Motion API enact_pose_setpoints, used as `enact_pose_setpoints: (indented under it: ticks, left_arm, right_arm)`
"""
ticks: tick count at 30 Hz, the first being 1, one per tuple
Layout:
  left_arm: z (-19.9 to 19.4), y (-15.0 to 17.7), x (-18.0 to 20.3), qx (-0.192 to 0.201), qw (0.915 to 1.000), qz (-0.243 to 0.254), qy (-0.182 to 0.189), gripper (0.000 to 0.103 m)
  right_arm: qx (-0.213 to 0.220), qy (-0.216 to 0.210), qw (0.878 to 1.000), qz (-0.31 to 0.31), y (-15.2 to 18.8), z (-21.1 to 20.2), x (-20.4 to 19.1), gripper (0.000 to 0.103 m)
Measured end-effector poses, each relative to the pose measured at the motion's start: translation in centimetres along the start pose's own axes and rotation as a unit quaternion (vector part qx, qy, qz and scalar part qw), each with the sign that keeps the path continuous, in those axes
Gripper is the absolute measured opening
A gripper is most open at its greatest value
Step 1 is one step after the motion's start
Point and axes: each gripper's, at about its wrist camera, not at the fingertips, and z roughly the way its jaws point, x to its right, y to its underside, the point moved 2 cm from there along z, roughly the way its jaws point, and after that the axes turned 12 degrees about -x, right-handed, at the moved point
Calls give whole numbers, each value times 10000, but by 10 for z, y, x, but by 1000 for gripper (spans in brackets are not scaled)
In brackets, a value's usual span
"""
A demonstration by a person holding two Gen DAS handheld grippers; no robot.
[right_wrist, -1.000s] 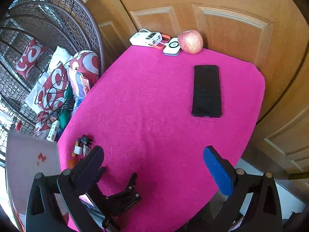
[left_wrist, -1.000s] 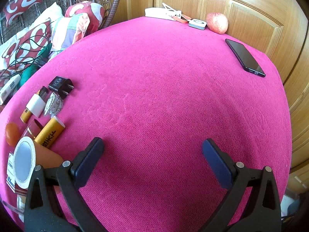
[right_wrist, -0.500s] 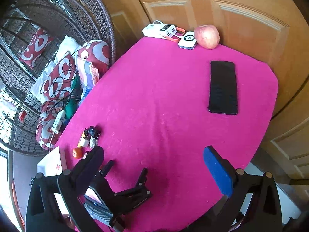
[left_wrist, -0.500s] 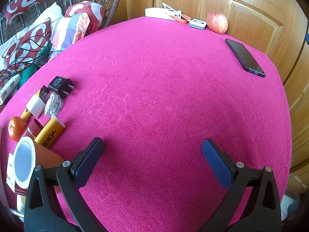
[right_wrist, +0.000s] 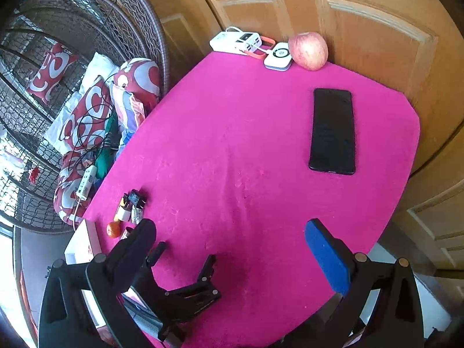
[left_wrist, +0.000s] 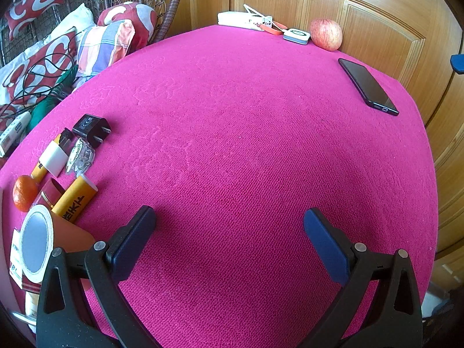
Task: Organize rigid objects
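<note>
Progress check, read left to right across the pink terry-cloth table cover (left_wrist: 246,145).

Left edge: a cluster of small items lay close together. Nearest sat a white-rimmed roll of brown tape (left_wrist: 36,243). Beyond it lay a yellow cylinder with black lettering (left_wrist: 74,200), a small round orange fruit (left_wrist: 24,192), a white-and-yellow lighter-shaped piece (left_wrist: 52,159), a clear flat keyring charm (left_wrist: 79,158) and a black two-pin plug adapter (left_wrist: 92,129). Whether these were already sorted or merely waiting could not be told.

Near centre: the left gripper (left_wrist: 229,232) hovered low over bare cloth, jaws spread wide, nothing between them. The right gripper (right_wrist: 230,242) was higher, likewise spread wide and empty.

Far edge: a white multi-port charging block (right_wrist: 235,42), a small white square puck (right_wrist: 278,56) and a red-yellow apple (right_wrist: 308,50) sat in a row against the wooden panelled doors (left_wrist: 377,14).

Right: a black smartphone (right_wrist: 332,130) lay flat and alone, well apart from everything else.

Judgement: no item was in hand, and the goods stood in three separate places, so most of the organizing appeared left to do.
</note>
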Motion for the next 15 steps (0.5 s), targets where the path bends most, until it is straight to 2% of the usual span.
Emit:
enact_pose_setpoints:
  ticks: [7, 15]
  left_arm:
    - [0, 0, 0, 0, 10000, -1, 0, 103]
    - [0, 0, 0, -2, 10000, -5, -2, 103]
  right_arm:
    - [91, 160, 9994, -294, -9, -12, 12, 103]
    - [197, 411, 9989, -117, -16, -25, 48, 103]
